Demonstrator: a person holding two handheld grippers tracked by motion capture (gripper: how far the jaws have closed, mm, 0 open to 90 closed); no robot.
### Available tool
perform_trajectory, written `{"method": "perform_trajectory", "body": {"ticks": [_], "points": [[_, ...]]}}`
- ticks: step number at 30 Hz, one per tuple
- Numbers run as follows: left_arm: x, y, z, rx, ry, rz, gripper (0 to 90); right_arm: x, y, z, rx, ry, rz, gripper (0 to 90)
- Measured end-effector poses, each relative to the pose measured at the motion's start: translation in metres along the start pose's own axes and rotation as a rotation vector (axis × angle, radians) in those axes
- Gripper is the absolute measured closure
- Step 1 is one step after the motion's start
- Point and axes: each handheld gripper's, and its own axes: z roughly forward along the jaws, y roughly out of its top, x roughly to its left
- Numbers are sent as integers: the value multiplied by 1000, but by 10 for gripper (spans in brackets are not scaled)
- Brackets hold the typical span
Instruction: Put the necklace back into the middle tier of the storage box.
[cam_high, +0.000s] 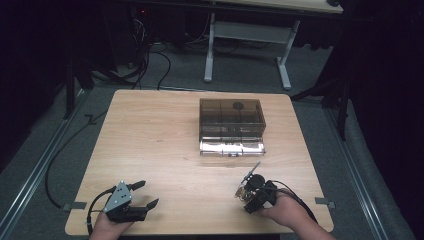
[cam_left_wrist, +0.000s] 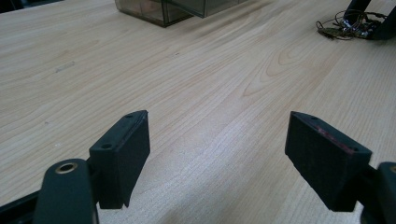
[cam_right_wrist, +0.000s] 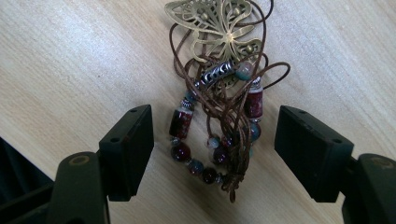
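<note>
- Right gripper (cam_right_wrist: 214, 154): jaws spread wide, gripping nothing; the beaded cord necklace (cam_right_wrist: 219, 116) lies on the wooden table (cam_right_wrist: 70, 70) between them, its brass butterfly pendant (cam_right_wrist: 219, 25) beyond the tips.
- Left gripper (cam_left_wrist: 217, 158): jaws wide apart, holding nothing, bare tabletop between; smoky plastic organizer box (cam_left_wrist: 163, 9) far ahead.

beaded cord necklace (cam_right_wrist: 219, 116) with a brass butterfly pendant (cam_right_wrist: 219, 25), bunched up on the table (cam_high: 165, 145), near side of the smoky organizer box (cam_high: 231, 120)

Butterfly pendant (cam_right_wrist: 219, 28) cut by top edge; box (cam_high: 231, 120) contents indiscernible.
</note>
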Motion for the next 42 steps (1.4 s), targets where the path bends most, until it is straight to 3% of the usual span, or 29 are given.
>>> {"method": "perform_trajectory", "body": {"ticks": [9,14,19,28,35,37,42], "points": [[0,0,0,0,0,0,226,0,2,2,7,-18,-25,340],[0,0,0,1,-1,0,226,-1,3,0,13,-20,-19,429],[0,0,0,1,-1,2,226,-4,4,-1,18,-22,-46,534],[0,0,0,5,-3,3,226,-7,6,-2,30,-18,-55,638],[0,0,0,5,-3,3,226,-9,7,-2,36,-15,-61,669],[0,0,0,6,-1,3,226,-9,8,-2,38,-15,-65,719],[0,0,1,7,-1,3,226,-9,8,-2,42,-14,-61,721]]}}
